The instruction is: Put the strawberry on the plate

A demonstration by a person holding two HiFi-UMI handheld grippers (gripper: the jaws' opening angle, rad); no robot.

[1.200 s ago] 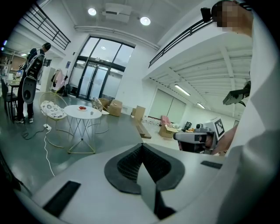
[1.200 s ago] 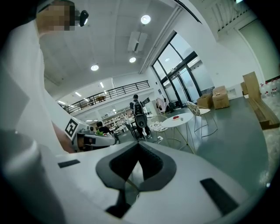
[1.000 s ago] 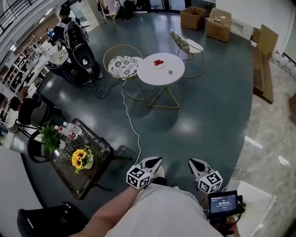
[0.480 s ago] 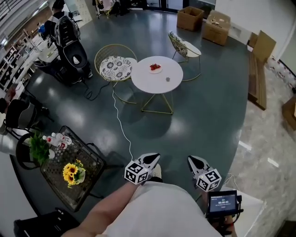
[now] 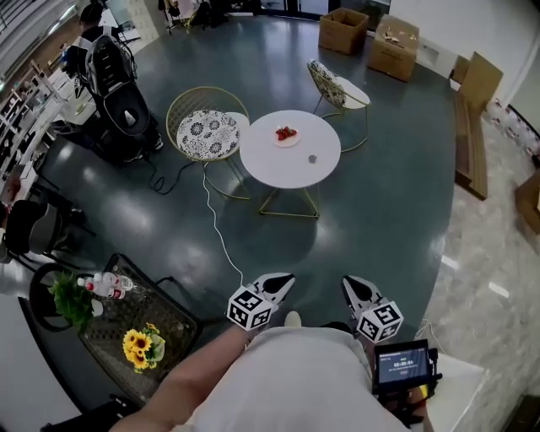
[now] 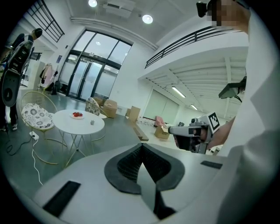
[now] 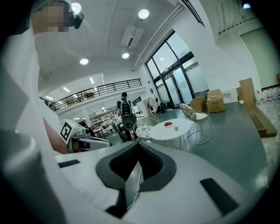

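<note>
Far ahead of the fingertips, the small white plate (image 5: 278,140) on the round white table (image 5: 291,173) carries red fruit (image 5: 286,132) too small to count. The tiny grey object (image 5: 312,158) beside it is too small to identify. Behind the fingers, the person's white garment (image 5: 295,380) hides the handles of the left gripper (image 5: 285,280) and right gripper (image 5: 348,283). The black handheld screen (image 5: 403,367) behind the right fingers shows figures too small to read. Far off to the left, a dark-clothed person (image 5: 84,18) is cut by the top edge.

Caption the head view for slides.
Left gripper and right gripper, both shut, point toward a white table holding a plate of strawberries.
</note>
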